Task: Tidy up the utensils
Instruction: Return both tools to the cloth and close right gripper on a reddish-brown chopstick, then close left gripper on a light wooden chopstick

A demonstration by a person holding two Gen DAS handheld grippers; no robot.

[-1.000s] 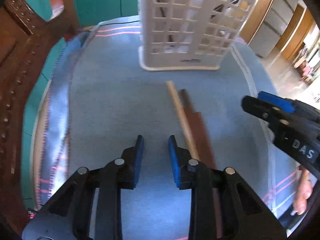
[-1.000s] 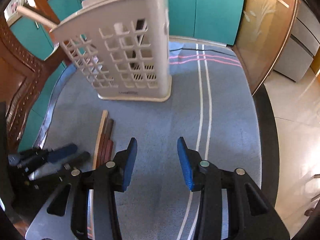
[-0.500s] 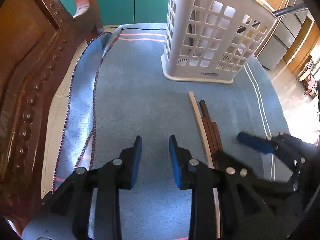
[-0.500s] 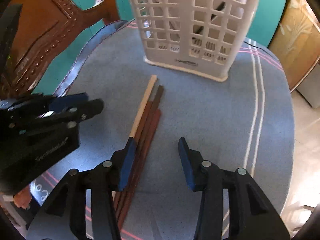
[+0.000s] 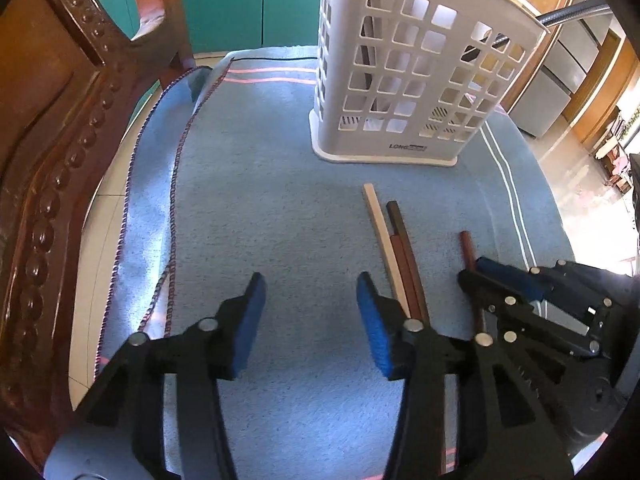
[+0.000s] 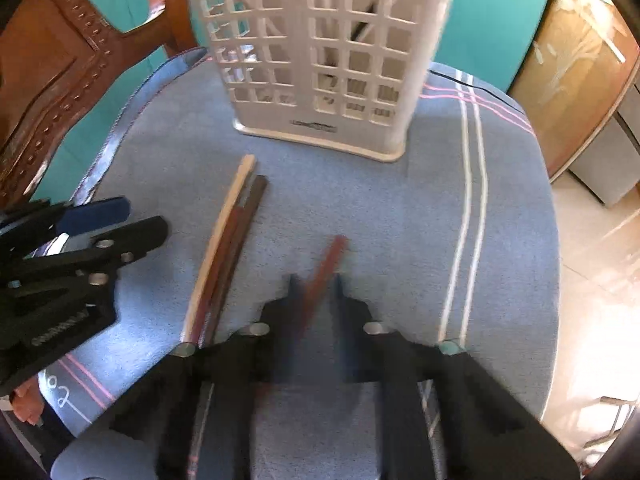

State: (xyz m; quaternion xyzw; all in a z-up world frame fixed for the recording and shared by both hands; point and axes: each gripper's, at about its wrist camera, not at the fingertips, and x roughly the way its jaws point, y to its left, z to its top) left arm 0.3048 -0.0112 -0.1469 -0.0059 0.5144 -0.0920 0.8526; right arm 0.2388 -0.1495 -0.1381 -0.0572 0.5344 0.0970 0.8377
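While the right tongs point(image 6: 314, 280) are pinched down on a single reddish-brown chopstick point(image 6: 326, 266), the left tongs point(image 5: 310, 292) sit with their blue pads spread and opening wider, nothing between them, just bare cloth underneath. That gripped chopstick lies apart from the rest of the bunch, angled up and to the right in the right wrist view, a bit blurry there. In the left wrist view you can see its tip poking out past the right tongs' fingers.

Rest of the chopsticks point(image 5: 394, 248) are in a tight little row on the bench: one pale wooden one on the left, then dark brown ones touching it side by side. They run right beside the left tongs' right finger, partly hidden under it.

White plastic lattice utensil holder point(image 5: 404, 80) stands upright at the far end of the blue striped cloth point(image 5: 248, 208), well apart from the chopsticks, with a few dark utensils already leaning inside. Carved wooden chair back point(image 5: 52, 140) off to the left edge of the bench.
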